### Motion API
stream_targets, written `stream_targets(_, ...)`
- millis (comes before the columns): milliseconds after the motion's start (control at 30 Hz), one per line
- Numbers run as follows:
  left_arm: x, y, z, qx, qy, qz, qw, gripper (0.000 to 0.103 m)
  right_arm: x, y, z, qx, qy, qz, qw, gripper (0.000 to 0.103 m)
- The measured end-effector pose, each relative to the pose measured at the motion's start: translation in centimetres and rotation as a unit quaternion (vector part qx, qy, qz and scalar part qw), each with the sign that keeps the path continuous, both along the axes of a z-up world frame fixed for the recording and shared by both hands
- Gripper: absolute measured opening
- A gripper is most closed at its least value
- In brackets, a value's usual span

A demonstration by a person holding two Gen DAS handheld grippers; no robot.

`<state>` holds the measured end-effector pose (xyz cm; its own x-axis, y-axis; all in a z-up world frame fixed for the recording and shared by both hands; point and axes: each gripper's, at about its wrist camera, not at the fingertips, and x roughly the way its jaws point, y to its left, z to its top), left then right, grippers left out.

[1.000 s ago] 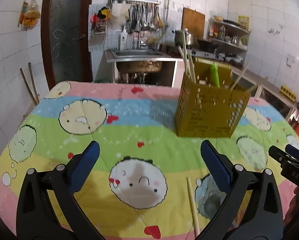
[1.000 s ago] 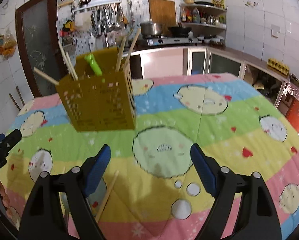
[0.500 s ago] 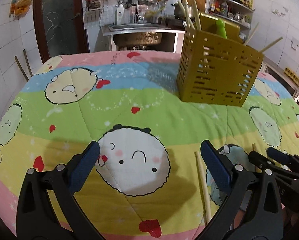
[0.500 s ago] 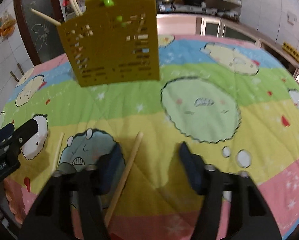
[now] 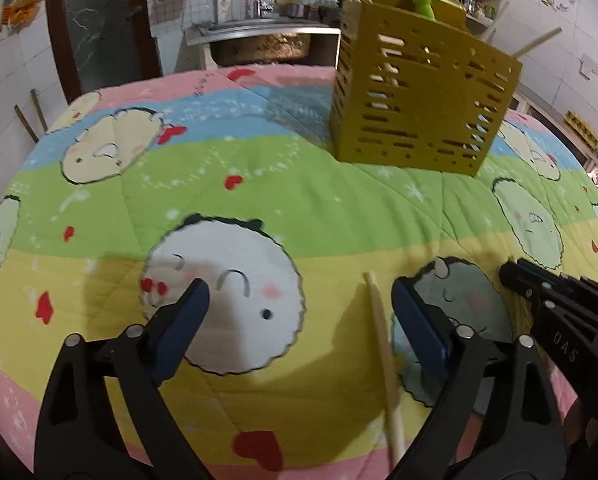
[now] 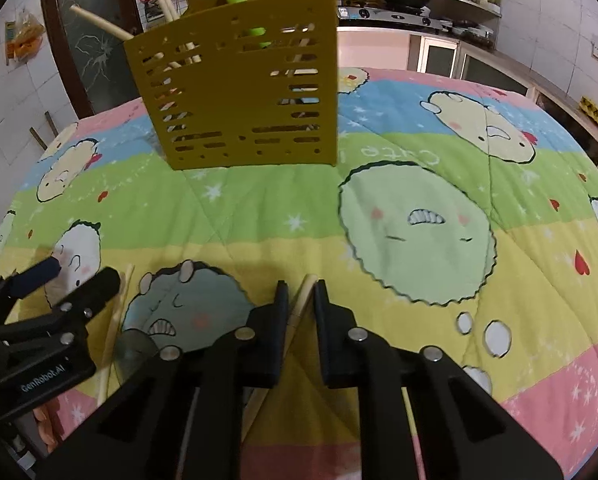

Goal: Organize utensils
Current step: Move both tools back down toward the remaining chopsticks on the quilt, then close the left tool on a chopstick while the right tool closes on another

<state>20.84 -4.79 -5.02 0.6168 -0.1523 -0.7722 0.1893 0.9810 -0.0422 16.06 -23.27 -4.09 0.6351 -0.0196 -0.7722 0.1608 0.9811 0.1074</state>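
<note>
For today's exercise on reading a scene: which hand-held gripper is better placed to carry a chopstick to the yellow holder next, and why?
Right. The right hand-held gripper has just closed on a chopstick; the left hand-held gripper stands open around the other chopstick, still lying on the quilt.

— What can't you make out?
— The chopstick [image 6: 303, 296] between the right gripper's [image 6: 301, 294] jaws: its lower length is hidden behind them.
— Anything else?
— At six o'clock in the left wrist view, the other chopstick [image 5: 383, 364] blurs and runs behind the left gripper's [image 5: 299, 304] arm.
</note>
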Motion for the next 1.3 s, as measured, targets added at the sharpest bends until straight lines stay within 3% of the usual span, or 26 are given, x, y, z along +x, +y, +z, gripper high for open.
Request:
stream_targets(433, -0.4, -3.0, -0.8, 0.019, 0.023, -0.033, 0.9990, 0.063, -0.2, -3.1, -0.1, 0.011, 0.001, -0.018, 1.000, 0.010)
stream_targets(700, -0.1, -3.0, -0.7, 0.008, 0.034, -0.021, 0.9991, 0.033, -0.4, -2.6, -0.7, 0.016, -0.004, -0.028, 0.999, 0.010)
stream_targets(900, 0.2, -2.8, -0.8, 0.000, 0.032, -0.016, 0.9994, 0.020, -0.6, -2.4, -0.9, 0.011, -0.009, -0.034, 0.999, 0.010)
stream_targets(1167, 0.7, -2.6, -0.8, -0.018, 0.029, -0.014, 0.9993, 0.006, -0.4, -2.0, -0.8, -0.003, -0.008, -0.035, 0.999, 0.009)
stream_targets(1300, 0.7, -2.4, -0.7, -0.028, 0.027, -0.012, 0.9992, 0.005, -0.5, -2.3, -0.5, 0.008, -0.012, -0.035, 0.999, 0.009)
